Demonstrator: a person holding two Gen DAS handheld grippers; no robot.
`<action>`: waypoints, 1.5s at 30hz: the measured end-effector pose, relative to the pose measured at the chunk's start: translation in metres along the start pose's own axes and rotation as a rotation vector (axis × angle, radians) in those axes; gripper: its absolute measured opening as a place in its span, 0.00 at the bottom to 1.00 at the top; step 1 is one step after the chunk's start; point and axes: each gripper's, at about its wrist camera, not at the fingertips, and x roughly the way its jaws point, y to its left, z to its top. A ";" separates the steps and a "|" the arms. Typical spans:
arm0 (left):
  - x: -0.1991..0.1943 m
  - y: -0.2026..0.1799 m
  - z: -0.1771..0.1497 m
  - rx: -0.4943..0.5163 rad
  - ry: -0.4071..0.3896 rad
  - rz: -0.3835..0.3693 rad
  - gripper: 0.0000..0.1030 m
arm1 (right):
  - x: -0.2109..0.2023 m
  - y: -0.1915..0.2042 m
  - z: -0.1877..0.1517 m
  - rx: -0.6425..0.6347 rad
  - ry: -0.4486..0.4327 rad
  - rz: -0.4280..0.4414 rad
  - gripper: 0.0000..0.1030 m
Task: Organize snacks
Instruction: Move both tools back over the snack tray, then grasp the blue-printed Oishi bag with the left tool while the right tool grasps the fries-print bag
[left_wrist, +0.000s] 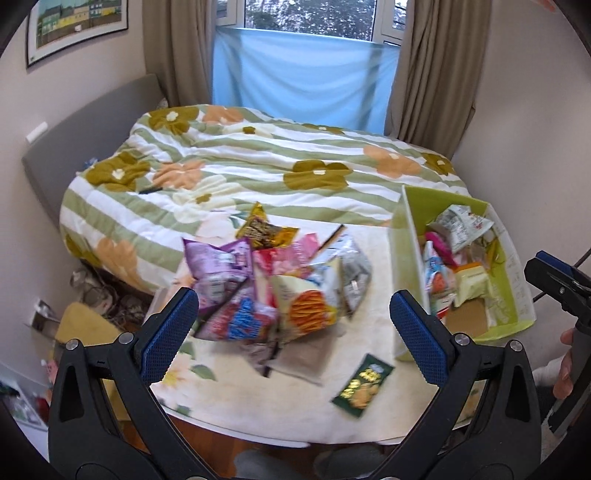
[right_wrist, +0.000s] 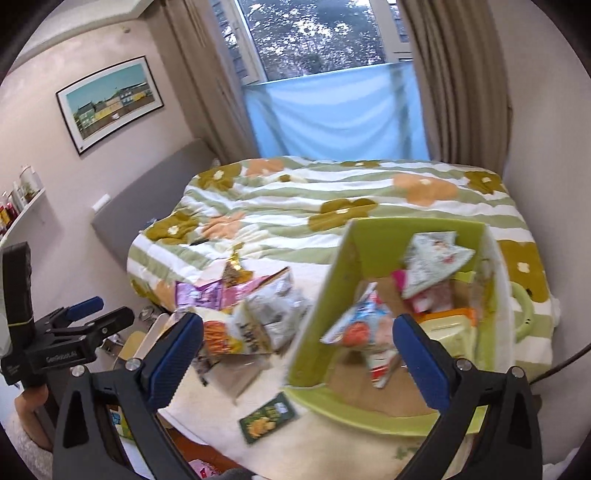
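Nearest to us are our own two tools. The left gripper (left_wrist: 293, 328) hangs with its blue pads (left_wrist: 168, 334) spread wide and nothing between them, above the near edge of the snack pile (left_wrist: 273, 284). The right gripper (right_wrist: 297, 356) is likewise spread and empty, poised over the near wall of the green box (right_wrist: 317, 321).

The pile sits on a cream cloth (left_wrist: 362, 332) laid over the flowered quilt (left_wrist: 258, 162), left of the box. A purple bag (left_wrist: 218, 266) lies at its left side, an orange-printed bag (left_wrist: 308, 308) at its near right, a gold and dark packet (left_wrist: 264, 227) at the far end. A dark green packet (left_wrist: 364, 386) lies alone on the cloth, near us and well apart from the heap; its long axis runs diagonally, from near-left to far-right.

The left wrist view shows the whole pile and catches the right gripper's tip at the frame's right edge, with a hand (left_wrist: 565, 369) on its handle. The right wrist view looks down into the box, whose long axis runs away from us toward the window (right_wrist: 314, 33); several packets already lie inside, among them a pale crumpled bag (right_wrist: 432, 262) at the far end. This view also shows a wall shelf (right_wrist: 22, 210) with jars at far left.
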 end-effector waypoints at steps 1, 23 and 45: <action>0.001 0.005 0.000 0.008 -0.001 -0.003 1.00 | 0.005 0.009 -0.002 -0.002 0.003 0.001 0.99; 0.146 0.098 -0.046 0.218 0.247 -0.289 0.99 | 0.149 0.105 -0.053 0.179 0.158 -0.145 0.99; 0.210 0.089 -0.063 0.264 0.266 -0.422 0.71 | 0.224 0.118 -0.073 0.143 0.222 -0.206 0.99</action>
